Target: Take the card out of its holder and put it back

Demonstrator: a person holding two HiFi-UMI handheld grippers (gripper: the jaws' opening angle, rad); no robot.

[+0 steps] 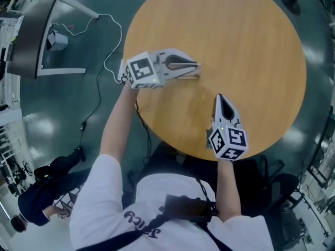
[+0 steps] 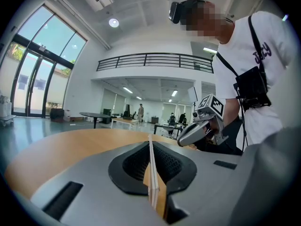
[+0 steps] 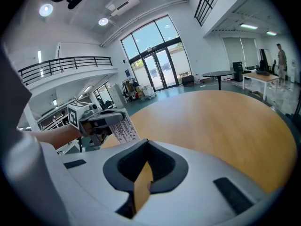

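Observation:
A thin white card [image 1: 186,76] with rows of dark print sits edge-on between the jaws of my left gripper [image 1: 196,70], which is shut on it above the left part of the round wooden table [image 1: 246,30]. In the left gripper view the card [image 2: 153,182] stands upright in the left gripper [image 2: 150,148], its edge looking layered. My right gripper [image 1: 220,97] hovers near the table's front edge, shut and holding nothing. From the right gripper view, the right gripper [image 3: 147,143] faces the left gripper [image 3: 117,117] and the card [image 3: 124,131].
The tabletop [image 3: 216,121] is bare wood. Off its left edge are a dark monitor on a stand [image 1: 31,35] and a white cable [image 1: 102,61] on the floor. A person [image 1: 42,197] sits at lower left. The right gripper [image 2: 181,141] shows in the left gripper view.

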